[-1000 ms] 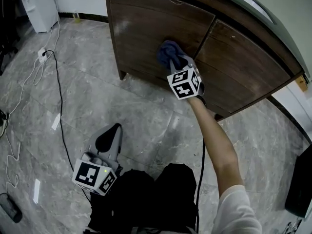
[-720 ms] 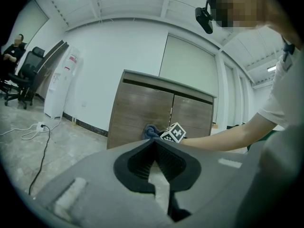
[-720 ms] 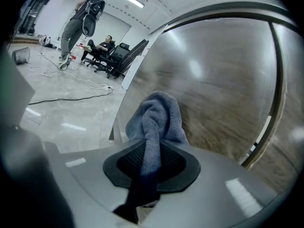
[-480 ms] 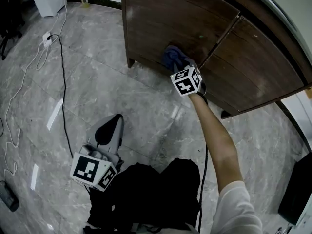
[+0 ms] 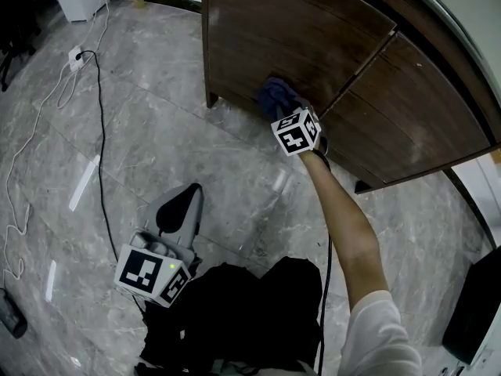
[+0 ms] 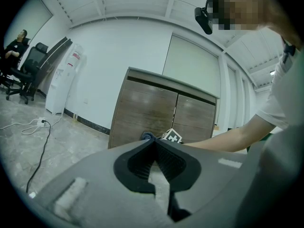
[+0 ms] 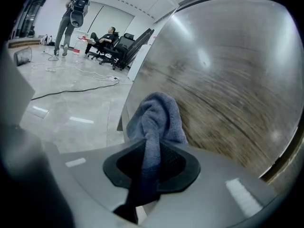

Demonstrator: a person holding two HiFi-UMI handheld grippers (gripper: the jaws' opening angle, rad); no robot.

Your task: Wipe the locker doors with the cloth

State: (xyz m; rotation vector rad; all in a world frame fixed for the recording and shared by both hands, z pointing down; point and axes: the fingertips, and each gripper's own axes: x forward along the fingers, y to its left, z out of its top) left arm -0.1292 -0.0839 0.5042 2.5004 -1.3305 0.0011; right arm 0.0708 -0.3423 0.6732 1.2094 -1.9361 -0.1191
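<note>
Right gripper view: right tool [image 7: 152, 148] pinches a blue cloth [image 7: 156, 115] against the left locker door [image 7: 228, 89]; left tool [image 6: 154, 145] is pressed together, empty.

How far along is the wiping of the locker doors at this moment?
Done: no wiped patch can be told apart. In hand: the right claw grips the cloth low on the left door. Left, probably: the right door. The left claw is shut, empty.
</note>
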